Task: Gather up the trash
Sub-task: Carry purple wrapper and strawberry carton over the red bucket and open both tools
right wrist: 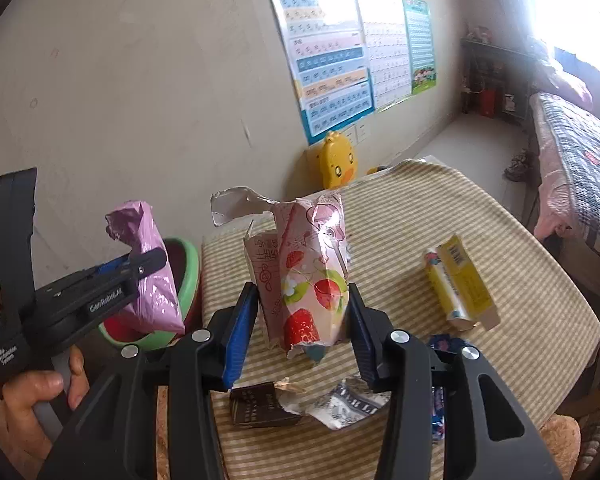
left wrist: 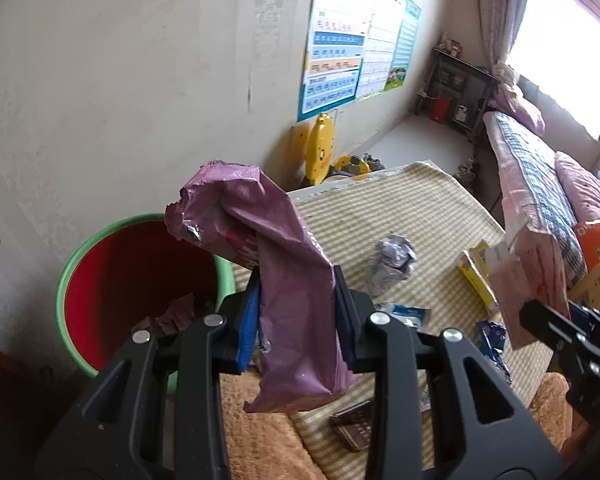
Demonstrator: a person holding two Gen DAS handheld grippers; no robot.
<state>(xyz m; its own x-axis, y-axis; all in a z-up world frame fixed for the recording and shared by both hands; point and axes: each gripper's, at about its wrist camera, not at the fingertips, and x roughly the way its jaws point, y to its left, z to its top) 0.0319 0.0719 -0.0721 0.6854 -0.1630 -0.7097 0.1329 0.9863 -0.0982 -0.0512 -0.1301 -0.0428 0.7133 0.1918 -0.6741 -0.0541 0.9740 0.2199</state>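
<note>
Item: purple wrapper (left wrist: 288,280), crumpled plastic, pinched between the nearly closed jaws of the left gripper (left wrist: 296,312); carried just beside the rim of the bin (left wrist: 70,264), table side, its upper end leaning over the opening.

Item: strawberry-print carton (right wrist: 312,280), torn at the top, clamped upright between the half-open jaws of the right gripper (right wrist: 304,320); well to the table side of the bin, above the striped tablecloth (right wrist: 480,216).

Remaining near the bin, on the cloth: silver foil ball (left wrist: 392,264), yellow box (right wrist: 460,280), dark packet (right wrist: 256,404), white-and-blue wrappers (right wrist: 348,400).

Risks: the wrapper is limp and held mid-length; released short of the rim, its tail likely drapes outside or slides onto the cloth. The carton's grip looks light, so a quick swing toward the bin may tip it free. Both grippers converge on one opening and could knock together.

Unclear: the bin's base and near wall are cut off by the left gripper; contents show only as dark scraps. Printed text on the carton is unreadable. A hand (right wrist: 40,392) shows only partly.
</note>
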